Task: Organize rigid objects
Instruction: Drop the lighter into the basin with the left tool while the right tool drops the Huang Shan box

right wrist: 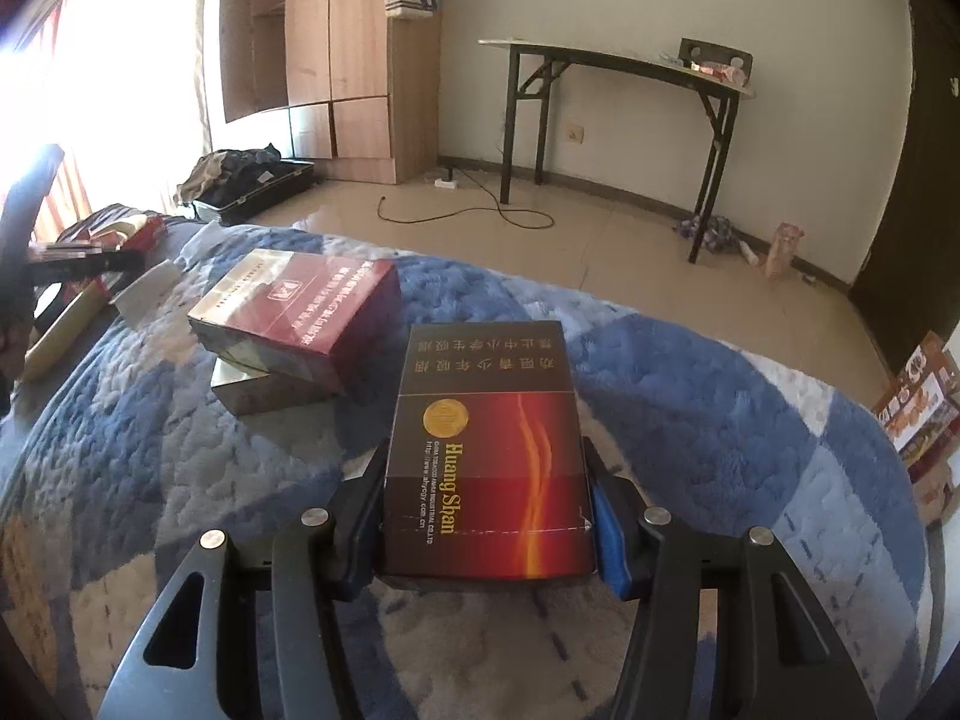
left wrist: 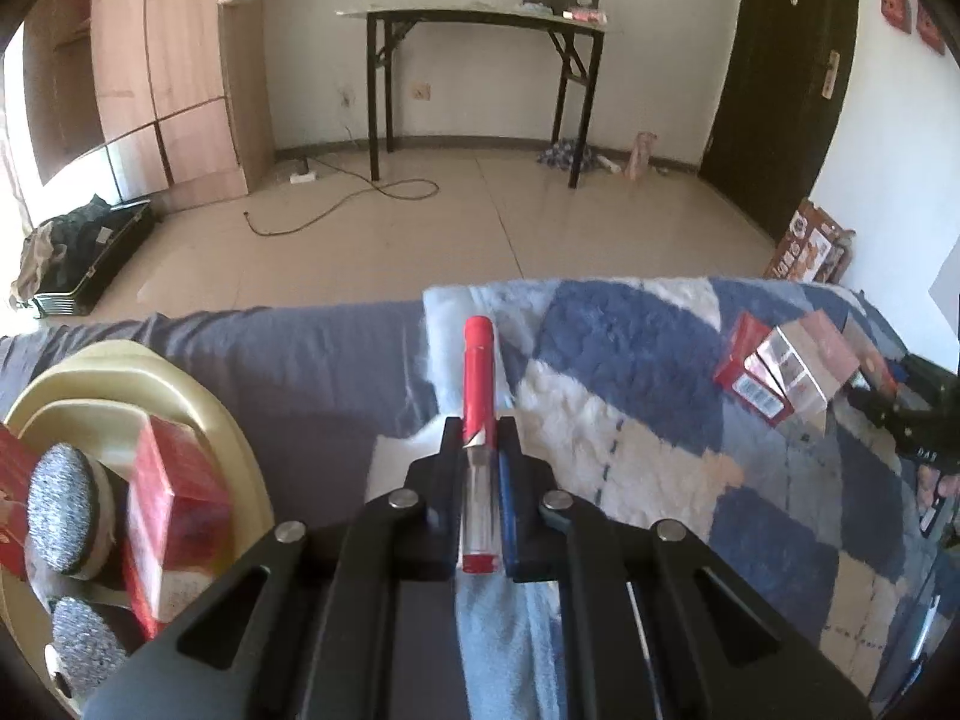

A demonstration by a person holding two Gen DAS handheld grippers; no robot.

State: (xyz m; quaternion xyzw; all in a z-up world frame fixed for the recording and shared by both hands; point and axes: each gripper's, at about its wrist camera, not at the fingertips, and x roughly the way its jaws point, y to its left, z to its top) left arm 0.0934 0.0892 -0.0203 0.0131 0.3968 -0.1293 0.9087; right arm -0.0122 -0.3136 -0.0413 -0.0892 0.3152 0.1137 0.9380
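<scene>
My left gripper [left wrist: 480, 450] is shut on a red-capped pen [left wrist: 478, 372] with a clear barrel, which points away over the blue checked blanket [left wrist: 630, 372]. To its left a cream basin [left wrist: 210, 414] holds a red box [left wrist: 174, 498] and grey round pads [left wrist: 60, 516]. My right gripper [right wrist: 486, 480] is shut on a dark red Huang Shan cigarette pack [right wrist: 486, 438], gripped by its two long sides just above the blanket [right wrist: 180, 450]. Two stacked cigarette packs [right wrist: 300, 312] lie on the blanket left of it. In the left wrist view the right gripper [left wrist: 870, 387] shows at the far right, beside the packs [left wrist: 792, 360].
A black folding table [left wrist: 480, 18] stands against the far wall, with a cable [left wrist: 348, 204] across the tiled floor. A wooden wardrobe [right wrist: 336, 60] and an open suitcase [right wrist: 252, 186] are at the left. A printed carton [right wrist: 918, 414] leans beyond the bed's right edge.
</scene>
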